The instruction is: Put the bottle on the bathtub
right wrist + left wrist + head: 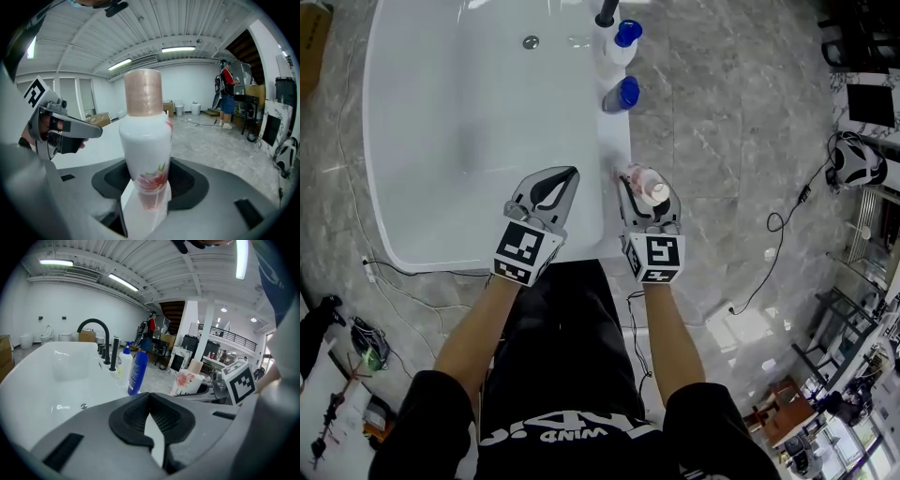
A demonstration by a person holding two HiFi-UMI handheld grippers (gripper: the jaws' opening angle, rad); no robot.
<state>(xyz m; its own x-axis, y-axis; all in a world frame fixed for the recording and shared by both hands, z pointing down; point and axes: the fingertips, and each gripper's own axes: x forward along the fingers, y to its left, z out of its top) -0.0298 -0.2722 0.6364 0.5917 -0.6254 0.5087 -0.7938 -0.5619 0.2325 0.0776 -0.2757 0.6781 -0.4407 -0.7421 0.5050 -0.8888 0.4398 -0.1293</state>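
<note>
A white bottle [651, 187] with a pink flower print and a pinkish cap stands upright between the jaws of my right gripper [645, 200], which is shut on it. It hangs at the near right rim of the white bathtub [469, 122]. In the right gripper view the bottle [144, 140] fills the middle, gripped low on its body by that gripper [145, 190]. My left gripper [568, 179] hovers over the tub's near end, shut with nothing in it. The left gripper view shows this gripper [150, 401] with jaws together, and the bottle [186, 379] off to the right.
On the tub's right rim stand a blue bottle [623, 94], a white bottle with a blue cap [620, 42] and a black faucet [606, 11]. A drain [531, 41] sits at the far end. Cables [787, 217] and a headset [859, 161] lie on the marble floor.
</note>
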